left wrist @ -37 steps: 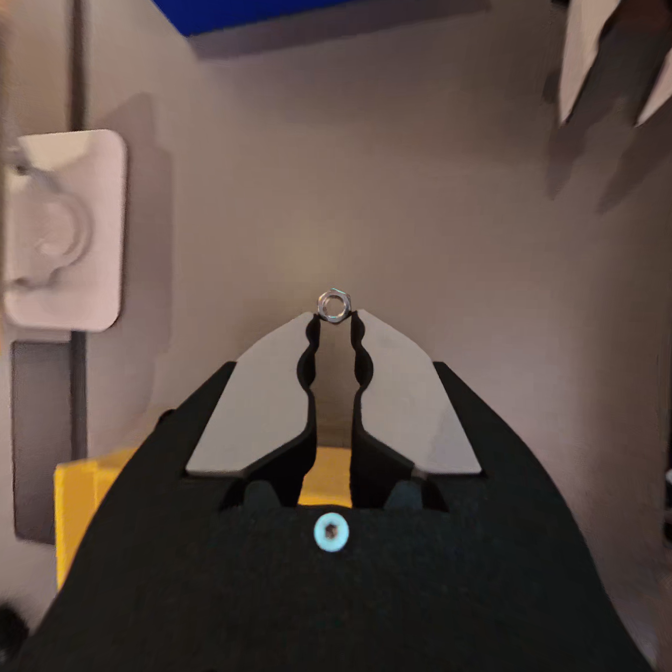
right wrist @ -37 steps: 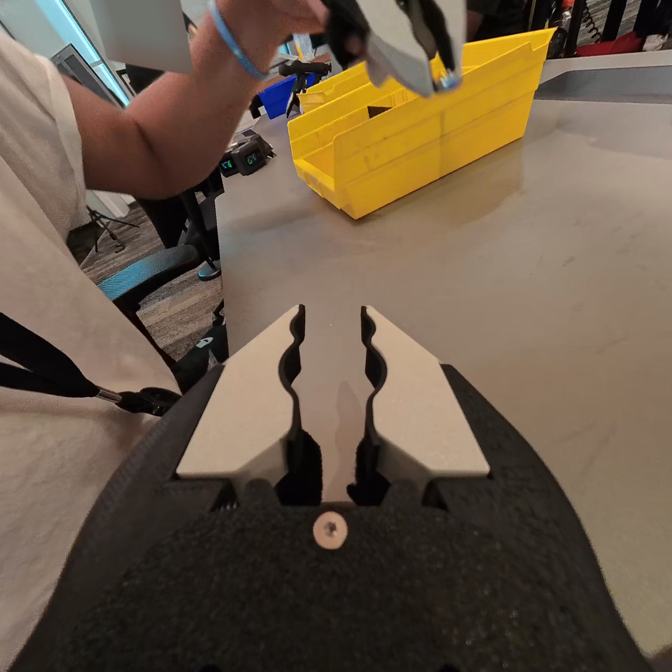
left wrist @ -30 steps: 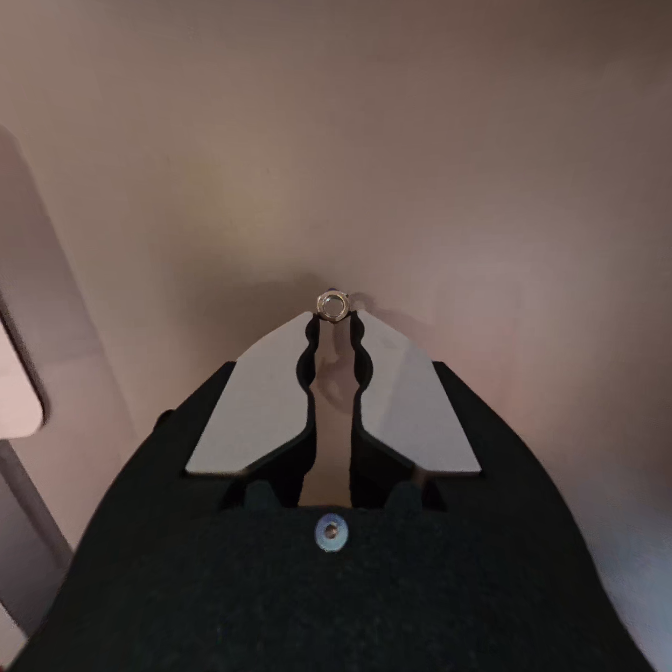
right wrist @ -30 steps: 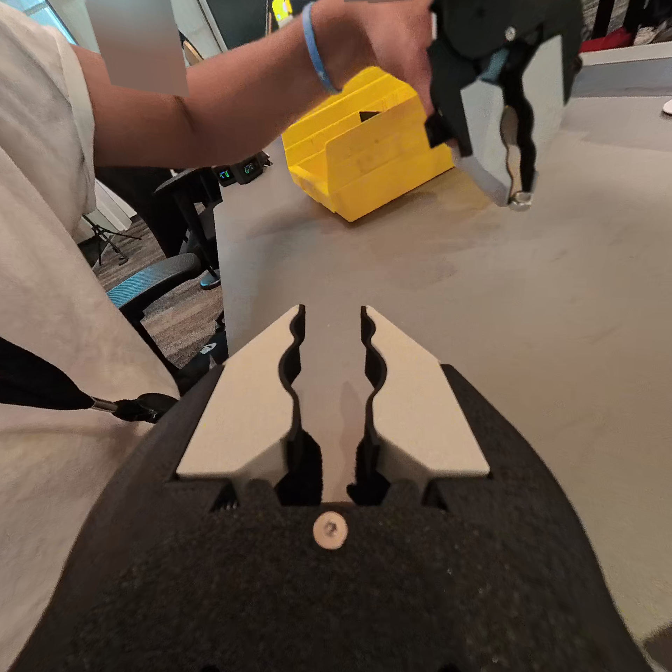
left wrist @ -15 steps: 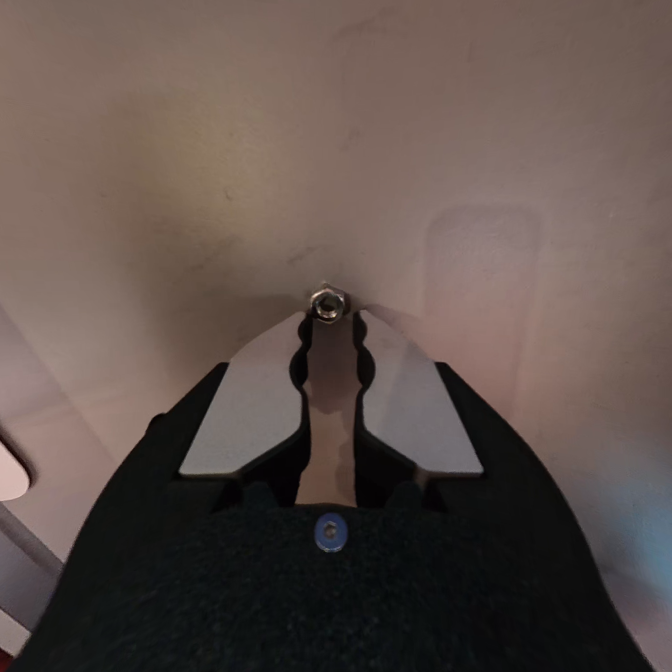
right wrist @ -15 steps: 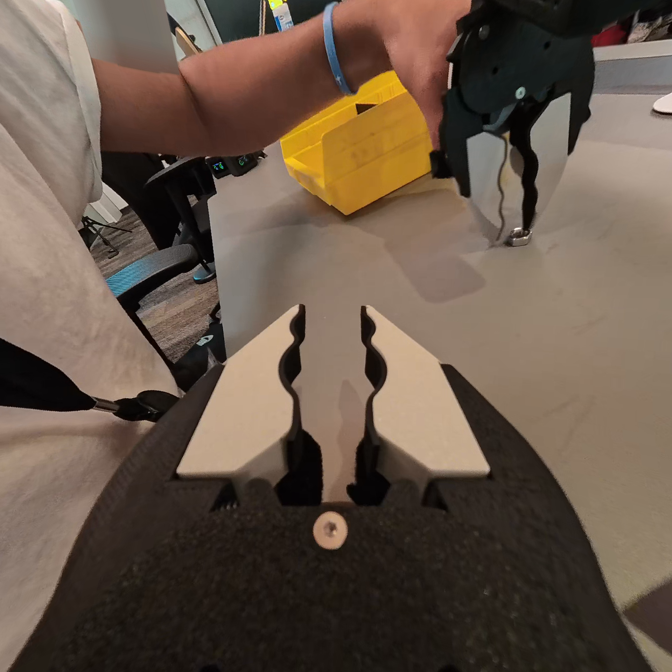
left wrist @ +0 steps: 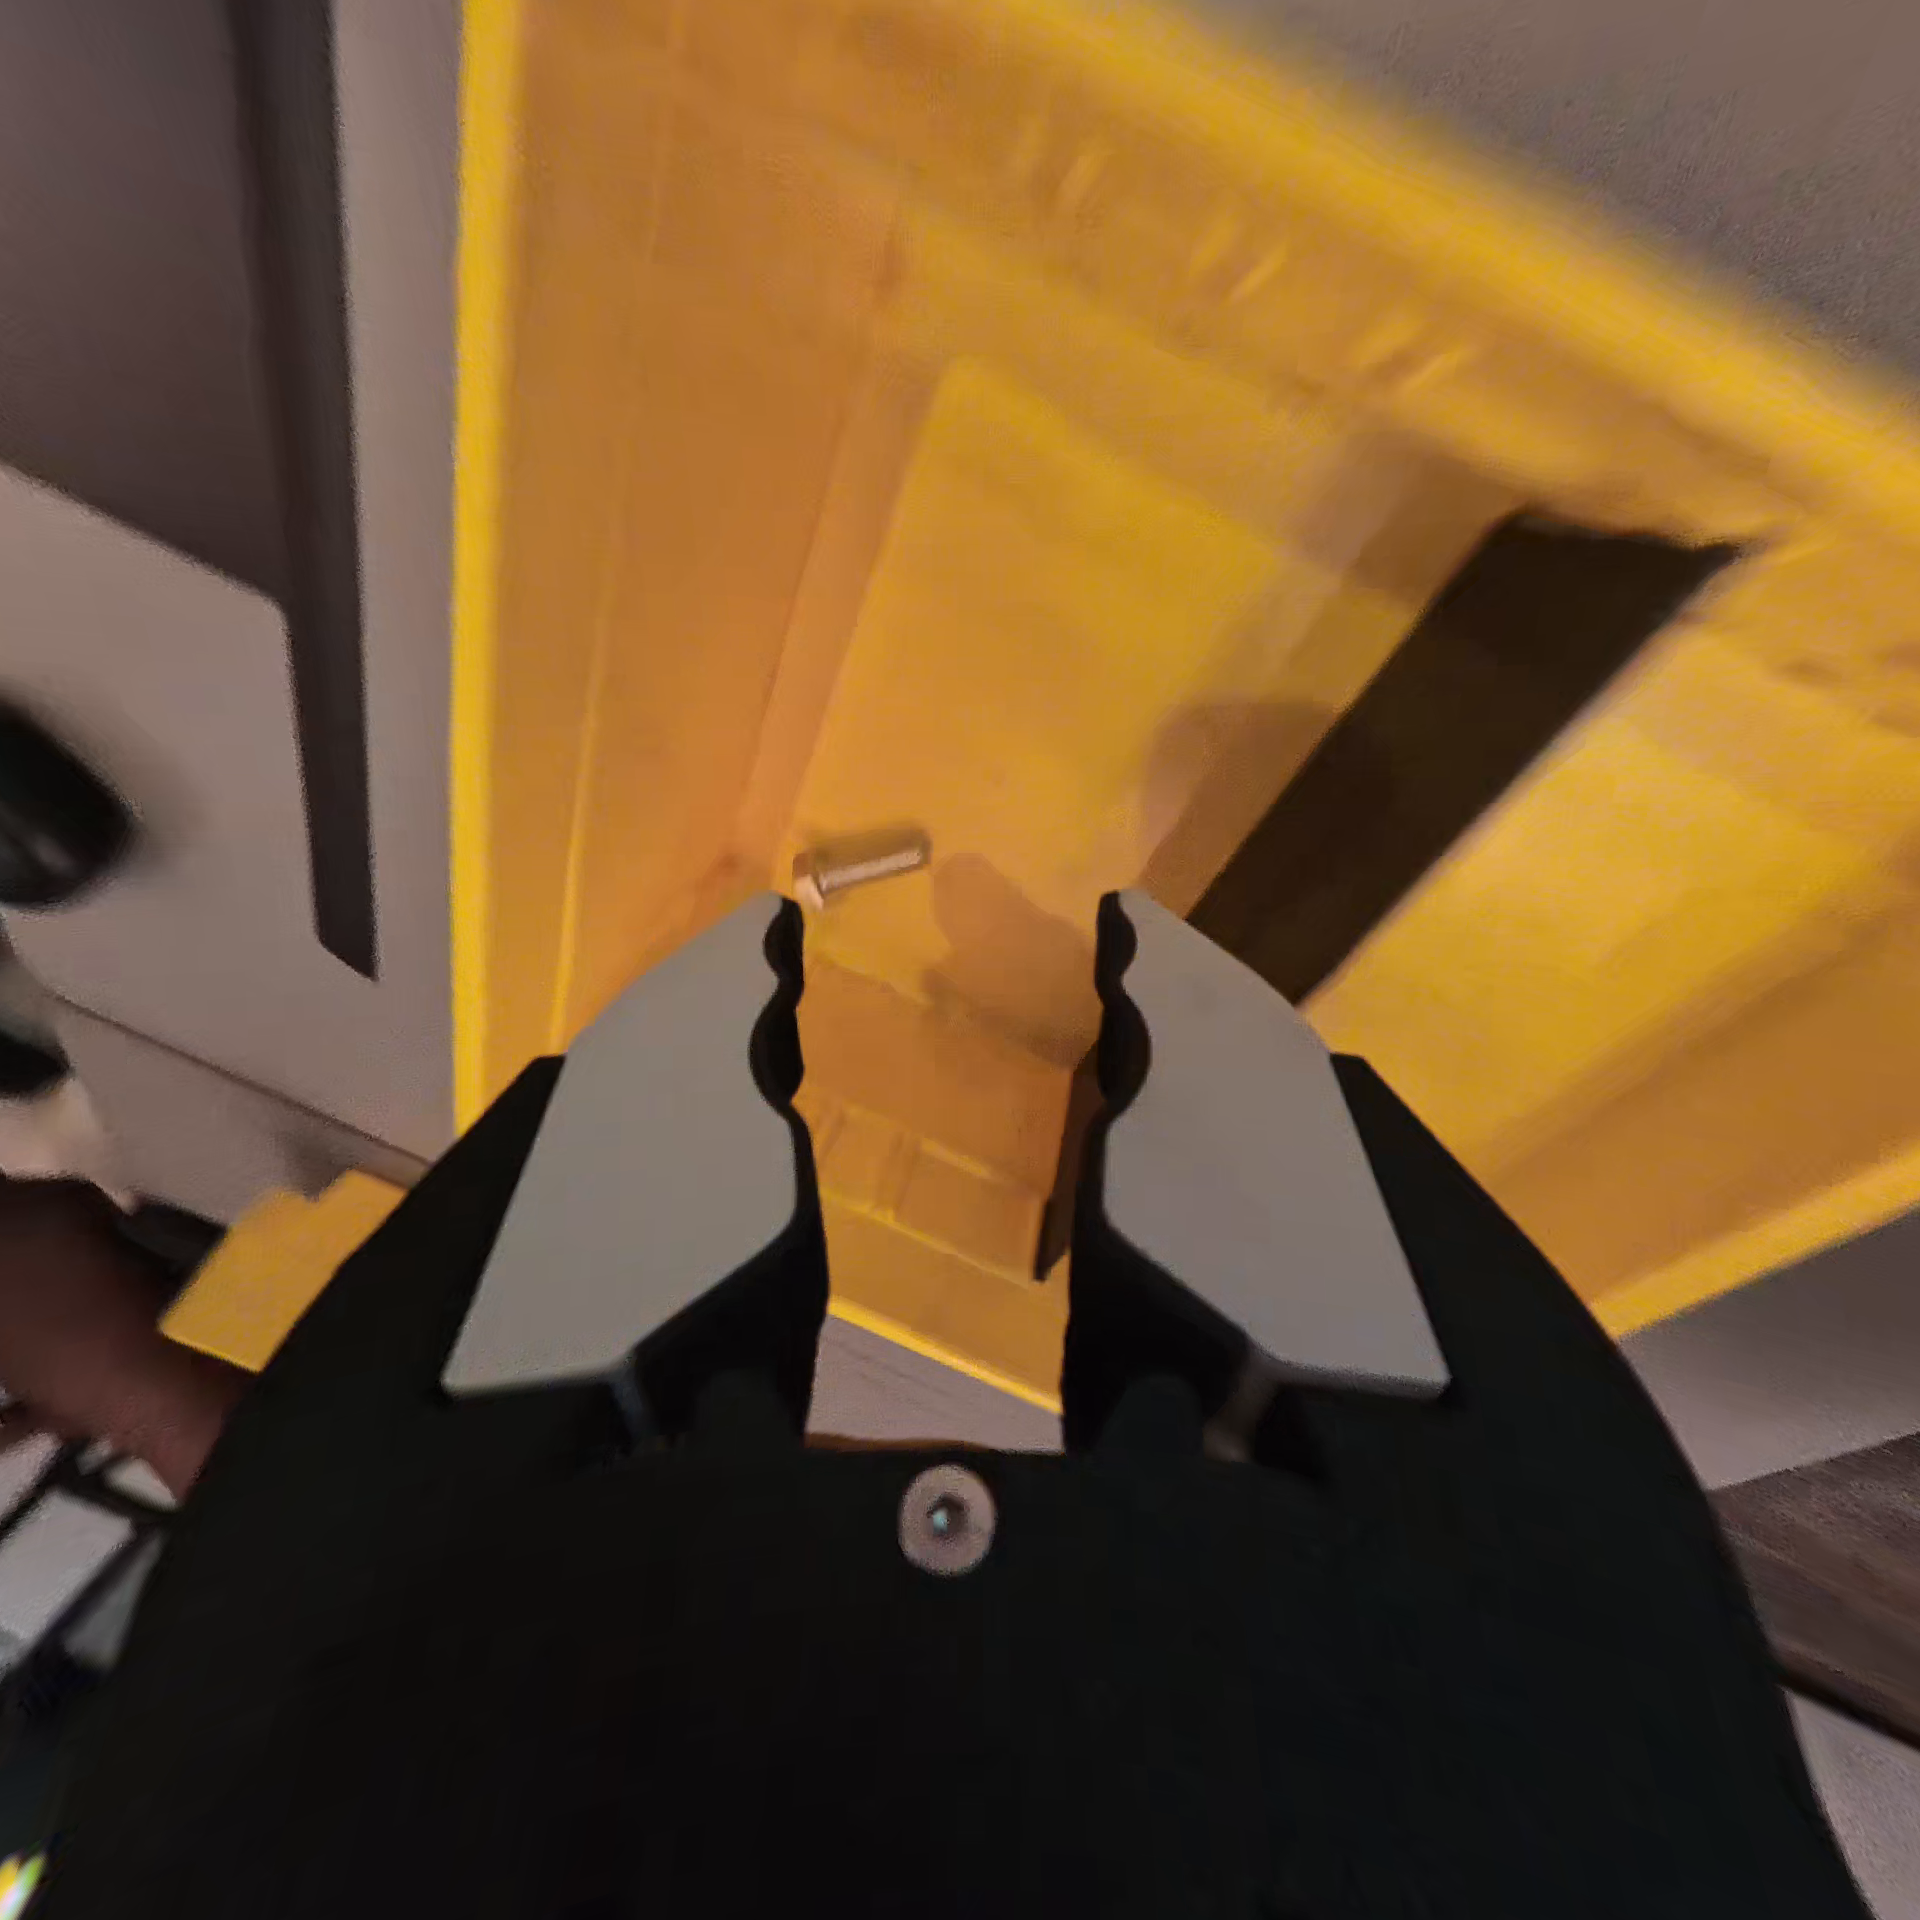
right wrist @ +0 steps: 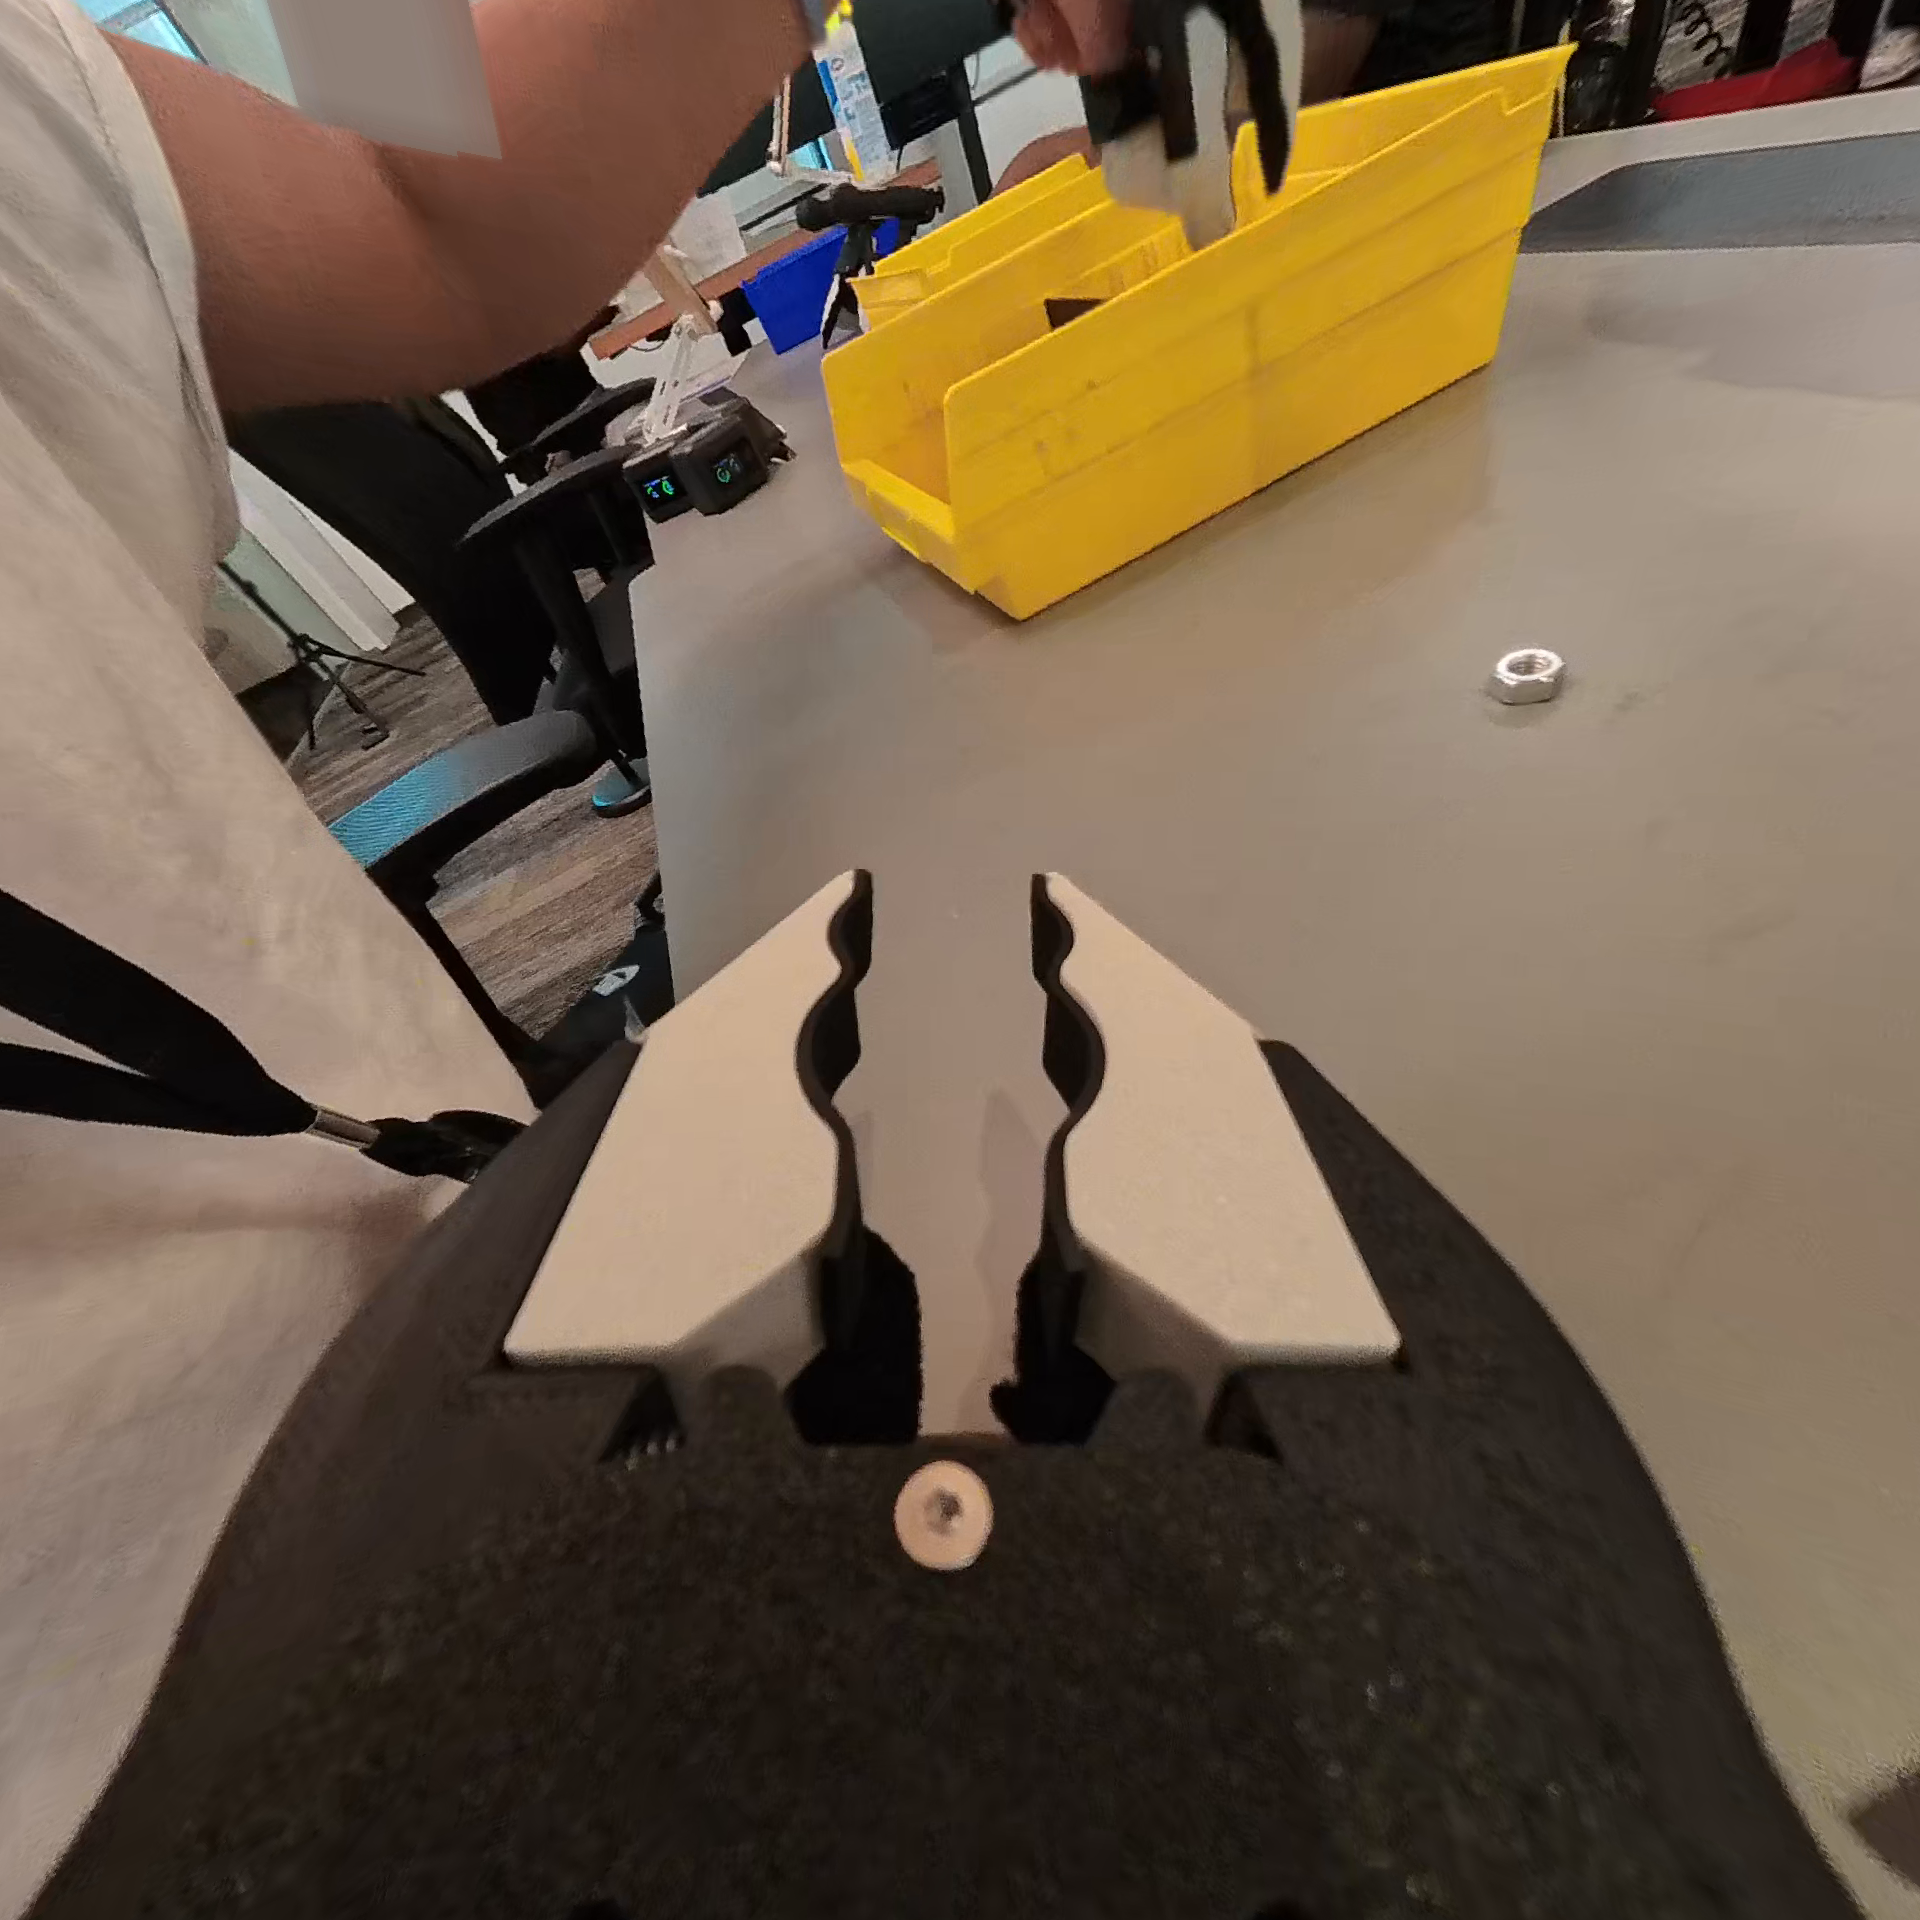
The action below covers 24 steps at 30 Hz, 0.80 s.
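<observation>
no writing can be made out. two small black devices [right wrist: 694, 480] past the table's far edge show green and blue lit marks, too small to tell. a bottle [right wrist: 854, 94] behind the arm bears a blurred printed label.

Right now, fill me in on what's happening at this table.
A person works two handheld grippers at a grey table. The left gripper is open and empty, poised over a yellow bin with a small bolt lying inside, just ahead of its fingertips. The right gripper is open too, holding nothing, low over the bare tabletop. A metal nut sits loose on the table, apart from the bin and both grippers.
</observation>
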Each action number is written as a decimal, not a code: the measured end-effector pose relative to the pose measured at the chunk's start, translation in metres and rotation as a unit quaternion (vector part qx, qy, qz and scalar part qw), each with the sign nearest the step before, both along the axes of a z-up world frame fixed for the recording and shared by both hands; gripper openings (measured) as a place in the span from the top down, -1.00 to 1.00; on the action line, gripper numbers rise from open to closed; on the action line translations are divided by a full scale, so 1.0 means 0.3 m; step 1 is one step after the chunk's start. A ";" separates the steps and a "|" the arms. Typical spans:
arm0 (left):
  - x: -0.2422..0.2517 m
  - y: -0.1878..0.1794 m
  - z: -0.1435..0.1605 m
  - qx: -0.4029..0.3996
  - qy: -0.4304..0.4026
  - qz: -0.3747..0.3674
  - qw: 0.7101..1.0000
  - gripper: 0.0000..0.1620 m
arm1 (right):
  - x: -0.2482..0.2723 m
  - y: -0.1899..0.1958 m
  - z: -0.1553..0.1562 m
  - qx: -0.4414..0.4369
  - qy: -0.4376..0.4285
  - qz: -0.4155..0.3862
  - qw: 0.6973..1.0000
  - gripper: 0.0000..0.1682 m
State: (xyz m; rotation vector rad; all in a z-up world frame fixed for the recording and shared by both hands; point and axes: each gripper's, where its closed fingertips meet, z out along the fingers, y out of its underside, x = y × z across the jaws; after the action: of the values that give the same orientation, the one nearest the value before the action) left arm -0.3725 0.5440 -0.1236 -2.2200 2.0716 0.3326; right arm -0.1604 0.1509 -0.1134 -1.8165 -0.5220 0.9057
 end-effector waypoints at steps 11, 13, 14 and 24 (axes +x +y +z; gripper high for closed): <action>-0.126 0.114 -0.209 -0.025 0.092 0.086 0.992 0.25 | 0.019 0.016 -0.009 -0.001 -0.003 -0.011 1.000 0.64; -0.121 0.106 -0.217 -0.039 0.084 0.097 0.991 0.32 | 0.023 0.018 -0.010 -0.002 -0.003 -0.012 1.000 0.64; -0.121 0.104 -0.219 -0.045 0.081 0.104 0.990 0.40 | 0.024 0.018 -0.011 -0.002 -0.004 -0.013 1.000 0.64; 0.006 0.021 -0.016 0.015 -0.141 0.108 0.984 0.52 | 0.006 0.010 -0.003 0.023 -0.028 -0.008 0.999 0.66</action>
State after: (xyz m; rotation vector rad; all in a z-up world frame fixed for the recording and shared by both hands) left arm -0.3706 0.5503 -0.1284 -2.3209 1.6806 0.0556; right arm -0.1587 0.1540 -0.1144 -1.8071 -0.5596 0.8277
